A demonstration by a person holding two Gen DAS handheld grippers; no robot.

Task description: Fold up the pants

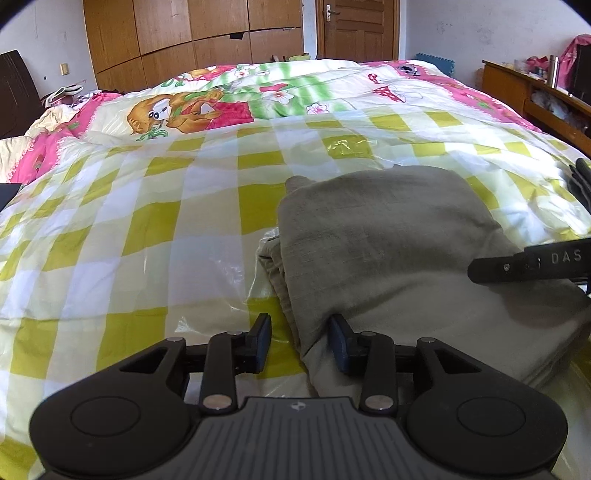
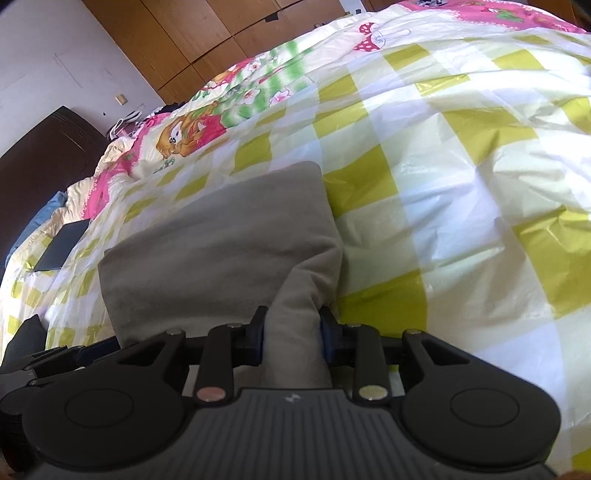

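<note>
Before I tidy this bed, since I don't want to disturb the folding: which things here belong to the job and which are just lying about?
Part of the job:
pants, folded, grey-green
right gripper, shut on a pants fold
left gripper, open at the pants' edge
checked sheet underneath

Just lying about:
cartoon quilt
dark flat thing on the bed
flask on the shelf

A yellow-and-white checked plastic sheet [image 1: 147, 229] covered the bed, with a pink cartoon quilt [image 1: 229, 99] beyond it toward twelve o'clock. Wooden wardrobes [image 1: 192, 37] and a door [image 1: 356, 29] stood behind. A wooden shelf unit [image 1: 532, 92] sat at two o'clock, a dark headboard [image 2: 40, 155] at ten.
</note>
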